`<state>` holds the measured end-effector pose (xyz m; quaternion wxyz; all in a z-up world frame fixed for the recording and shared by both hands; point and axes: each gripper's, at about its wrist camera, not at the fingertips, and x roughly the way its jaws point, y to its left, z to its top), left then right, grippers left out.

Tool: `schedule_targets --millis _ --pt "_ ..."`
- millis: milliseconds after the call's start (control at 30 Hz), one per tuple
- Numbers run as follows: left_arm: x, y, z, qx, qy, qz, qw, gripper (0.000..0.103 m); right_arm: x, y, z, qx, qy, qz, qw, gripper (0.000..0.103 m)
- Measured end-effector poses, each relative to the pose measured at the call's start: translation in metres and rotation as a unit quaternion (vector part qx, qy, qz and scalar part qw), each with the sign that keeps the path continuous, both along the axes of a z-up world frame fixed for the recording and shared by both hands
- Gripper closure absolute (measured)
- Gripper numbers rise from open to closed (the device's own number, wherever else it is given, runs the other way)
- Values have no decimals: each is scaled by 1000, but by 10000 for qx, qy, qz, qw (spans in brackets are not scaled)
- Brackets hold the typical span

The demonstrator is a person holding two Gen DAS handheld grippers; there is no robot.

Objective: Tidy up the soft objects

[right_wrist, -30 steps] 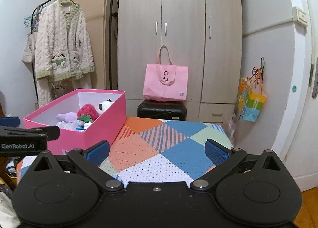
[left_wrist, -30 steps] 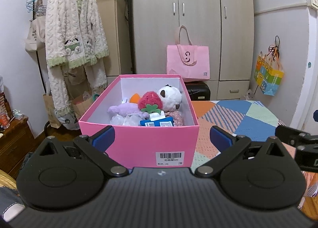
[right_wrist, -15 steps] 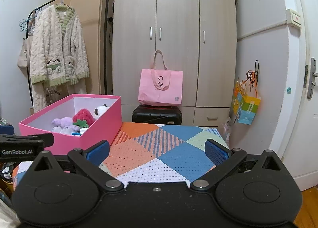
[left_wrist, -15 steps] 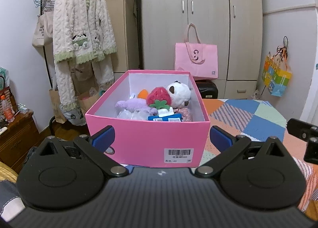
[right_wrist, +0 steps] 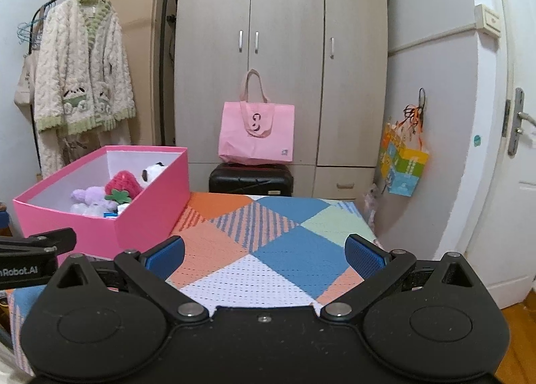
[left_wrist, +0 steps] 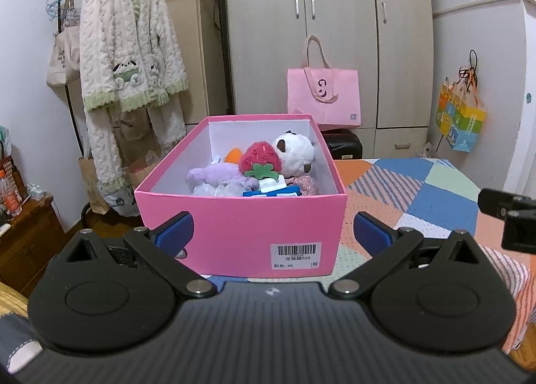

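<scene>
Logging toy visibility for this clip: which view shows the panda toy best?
The left wrist view: the panda toy lies near centre, its whole head above the pink box wall. In the right wrist view it is small, half hidden behind the strawberry toy.

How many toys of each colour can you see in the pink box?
In the pink box:
Red: 1, strawberry plush
White: 1, panda plush
Purple: 1, purple plush
Orange: 1, orange toy, mostly hidden
Total: 4; other bits unclear.
</scene>
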<state>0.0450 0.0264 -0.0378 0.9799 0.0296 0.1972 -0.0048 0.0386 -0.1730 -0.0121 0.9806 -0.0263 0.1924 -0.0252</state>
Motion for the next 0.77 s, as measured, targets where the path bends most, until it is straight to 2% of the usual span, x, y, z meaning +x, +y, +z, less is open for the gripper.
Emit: schedule_targets --millis 133,267,467,767 --pt "-2 -5 0 94 -43 -104 9999 0 0 -3 1 86 8 -59 9999 0" --pt "-4 -5 0 33 -39 -200 9998 0 0 -4 1 73 28 -112 9999 0" --pt "-1 0 -1 -92 20 -136 9999 0 0 -5 1 82 13 -132 9999 0" --pt "0 2 -1 -52 16 -74 10000 0 0 -6 1 68 13 -172 9998 0"
